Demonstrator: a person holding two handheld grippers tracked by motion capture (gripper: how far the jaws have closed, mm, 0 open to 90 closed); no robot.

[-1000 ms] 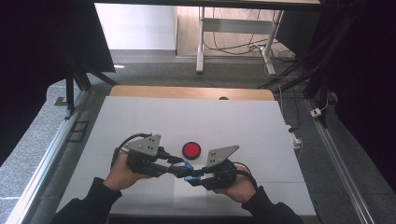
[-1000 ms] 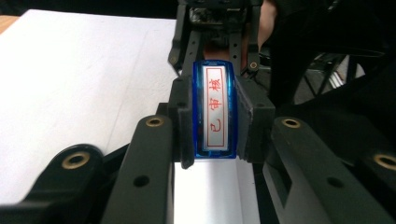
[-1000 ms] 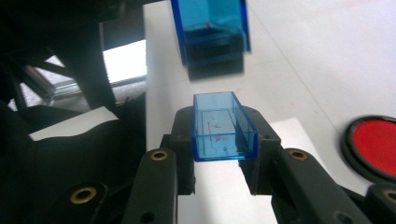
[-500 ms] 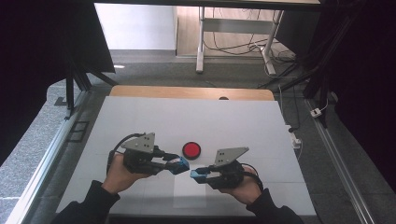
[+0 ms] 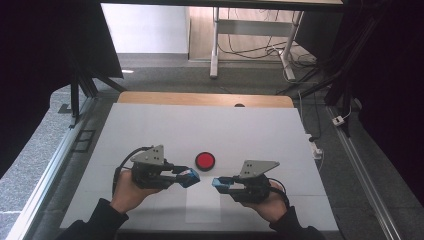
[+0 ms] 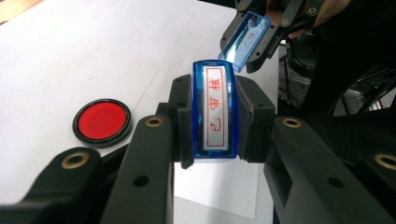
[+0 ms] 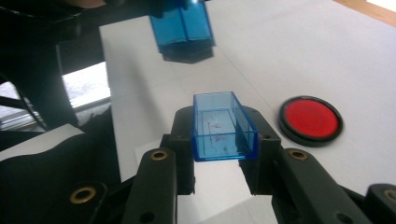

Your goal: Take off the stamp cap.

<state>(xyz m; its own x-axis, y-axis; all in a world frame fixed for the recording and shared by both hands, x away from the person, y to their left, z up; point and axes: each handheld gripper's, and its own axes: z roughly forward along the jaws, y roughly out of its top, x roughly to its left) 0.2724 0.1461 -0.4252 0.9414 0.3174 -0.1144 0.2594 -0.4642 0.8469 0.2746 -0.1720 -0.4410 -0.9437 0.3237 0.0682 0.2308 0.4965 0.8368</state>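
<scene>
Holding a blue stamp [image 6: 215, 112] with its red-lettered face turned outward, the left tool [image 5: 190, 177] is clamped tight on the stamp's two long sides, while the right tool [image 5: 218, 183] pinches the stamp's clear blue cap [image 7: 223, 126], open mouth facing away from the hand. In the high view the two tips face each other just apart, low over the white bench [image 5: 150, 125], left hand [image 5: 131, 190] at about 7 o'clock and right hand [image 5: 265, 202] at about 5 o'clock of the bench's middle. The two parts look freshly separated, so the inked face is bare and ready for use. A red ink pad [image 5: 205, 160] sits on the bench at 12 o'clock from the gap between the tips, near both, probably placed there so the stamp can dip with a short reach. A white sheet of paper [image 5: 202, 207] lies at 6 o'clock of that gap, likely the place for the print. Gripping the stamp by its sides keeps the lettering clear of the jaws.
</scene>
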